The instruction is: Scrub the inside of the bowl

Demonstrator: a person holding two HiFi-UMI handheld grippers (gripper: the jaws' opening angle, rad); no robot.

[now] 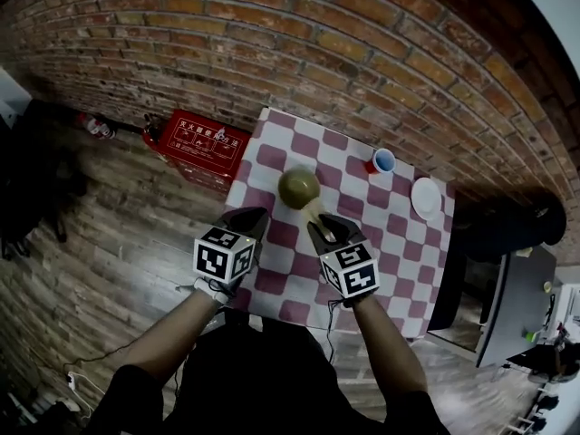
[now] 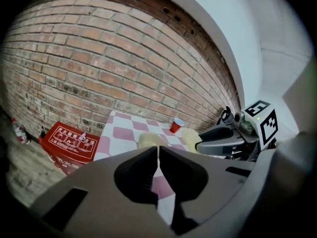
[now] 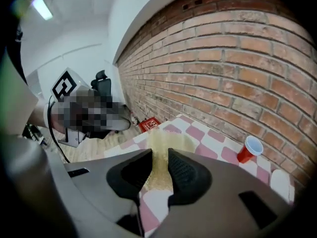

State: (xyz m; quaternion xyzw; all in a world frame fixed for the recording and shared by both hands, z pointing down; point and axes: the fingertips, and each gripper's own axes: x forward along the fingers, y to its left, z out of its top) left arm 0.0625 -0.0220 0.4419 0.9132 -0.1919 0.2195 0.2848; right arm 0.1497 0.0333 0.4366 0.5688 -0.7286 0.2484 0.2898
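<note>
Near the bowl (image 1: 298, 187), right gripper (image 3: 159, 158) grips a sponge (image 2: 194, 139).

Head camera high, gripper cameras low
The head view looks steeply down on the table (image 1: 399, 261); both gripper views skim close over it toward the brick wall (image 3: 237, 48), sharing the red cup (image 2: 177, 125).

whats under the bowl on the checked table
The bowl sits on the red-and-white checked cloth. The tabletop below is covered by that cloth, and the bowl hides the patch beneath itself. The right gripper holds a pale scrubber at the bowl's near rim.
</note>
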